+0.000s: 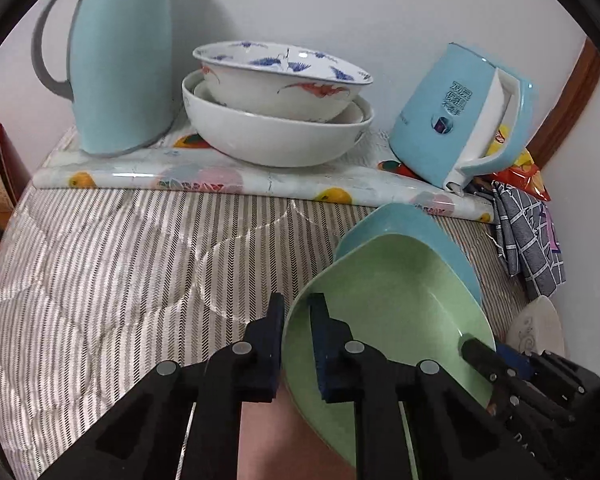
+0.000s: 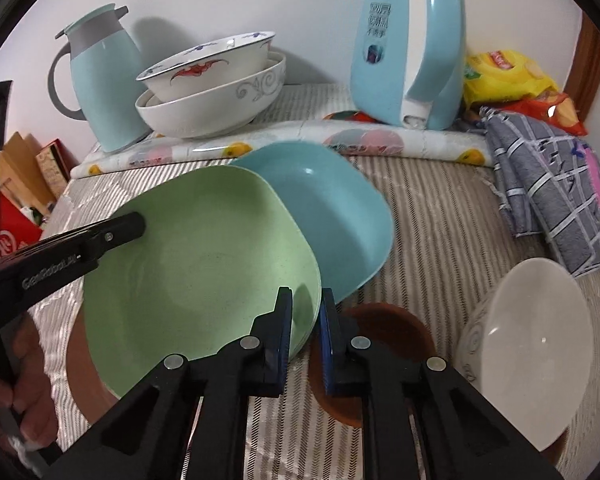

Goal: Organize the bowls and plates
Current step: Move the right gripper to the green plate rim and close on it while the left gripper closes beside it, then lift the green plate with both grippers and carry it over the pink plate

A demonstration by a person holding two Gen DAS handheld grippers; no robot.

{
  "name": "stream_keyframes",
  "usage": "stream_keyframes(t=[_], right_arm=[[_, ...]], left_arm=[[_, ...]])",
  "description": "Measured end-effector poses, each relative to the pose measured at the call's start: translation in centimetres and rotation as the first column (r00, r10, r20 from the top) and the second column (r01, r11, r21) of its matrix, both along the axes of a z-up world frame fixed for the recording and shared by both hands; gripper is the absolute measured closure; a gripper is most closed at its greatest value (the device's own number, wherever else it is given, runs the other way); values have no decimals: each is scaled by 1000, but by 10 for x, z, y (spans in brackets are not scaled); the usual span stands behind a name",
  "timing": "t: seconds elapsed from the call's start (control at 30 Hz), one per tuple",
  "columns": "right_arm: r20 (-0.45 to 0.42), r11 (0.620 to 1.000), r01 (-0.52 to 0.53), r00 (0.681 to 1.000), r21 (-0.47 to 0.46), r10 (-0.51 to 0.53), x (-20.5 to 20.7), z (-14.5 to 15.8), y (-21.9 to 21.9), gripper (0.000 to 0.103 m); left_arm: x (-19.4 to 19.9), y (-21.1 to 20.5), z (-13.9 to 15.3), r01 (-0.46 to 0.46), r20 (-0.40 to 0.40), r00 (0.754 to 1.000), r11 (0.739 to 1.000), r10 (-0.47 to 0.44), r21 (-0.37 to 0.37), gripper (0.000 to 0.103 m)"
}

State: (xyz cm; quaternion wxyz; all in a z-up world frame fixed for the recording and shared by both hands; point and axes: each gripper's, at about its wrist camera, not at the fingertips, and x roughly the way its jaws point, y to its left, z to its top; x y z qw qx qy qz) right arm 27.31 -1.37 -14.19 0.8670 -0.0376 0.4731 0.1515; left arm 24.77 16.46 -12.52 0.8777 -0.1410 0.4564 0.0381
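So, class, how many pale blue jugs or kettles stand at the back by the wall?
2: a pale blue thermos jug with grey handle at the left, and a pale blue electric kettle at the right. None seems hidden.

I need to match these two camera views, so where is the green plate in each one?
Left wrist view: green plate lower right, atop the blue plate.
Right wrist view: green plate centre-left, over the blue plate.
Shared landmark: stacked bowls by the back wall.

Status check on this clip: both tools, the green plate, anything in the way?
Left tool and right tool both shut on green plate rim, opposite sides. Blue plate tucked under it. White bowl close right.
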Motion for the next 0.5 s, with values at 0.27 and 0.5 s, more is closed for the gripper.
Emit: stream_keyframes(t=[0.27,0.5], right_arm=[[8,999,37,999,38,-38,-11,14,-13,94],[24,995,55,998,79,-57,-33,33,-21,95]], left_arm=[[-19,-6,25,11,32,999,1000,-11,18,91],[-41,-13,44,2,54,999,1000,-3,19,91]])
